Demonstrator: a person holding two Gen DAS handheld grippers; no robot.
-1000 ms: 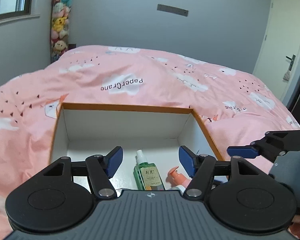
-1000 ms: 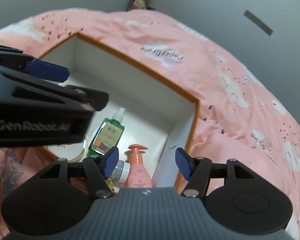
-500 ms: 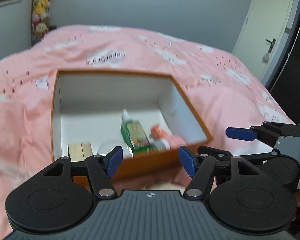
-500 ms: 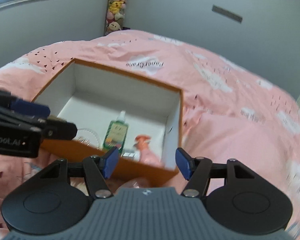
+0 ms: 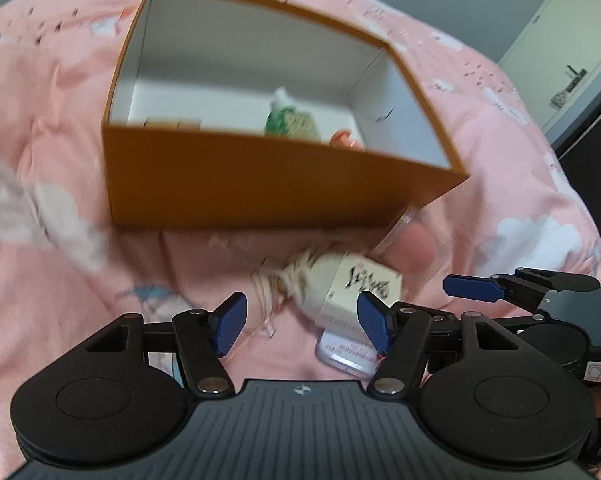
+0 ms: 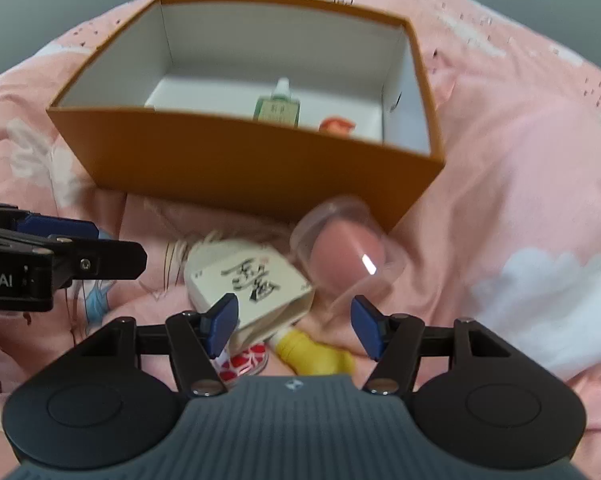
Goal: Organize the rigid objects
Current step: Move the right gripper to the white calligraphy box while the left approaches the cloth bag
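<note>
I've drawn both open grippers, left [image 5: 300, 322] and right [image 6: 294, 326], back to the near clutter: white carton [image 6: 248, 286], clear cup [image 6: 342, 252], outside the orange box [image 6: 236, 160].

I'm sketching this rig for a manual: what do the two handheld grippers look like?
Both match: the left gripper and right gripper have matte black linkage arms, blue finger pads, round black discs, silver screws and a ribbed grey body. White lettering ending "ot.AI" marks the left one's side.

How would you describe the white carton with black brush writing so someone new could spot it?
Find the orange box on the pink bedspread. On the bedspread just outside its near wall lies the white carton, beside a clear plastic cup. Only it bears bold black calligraphy.
</note>
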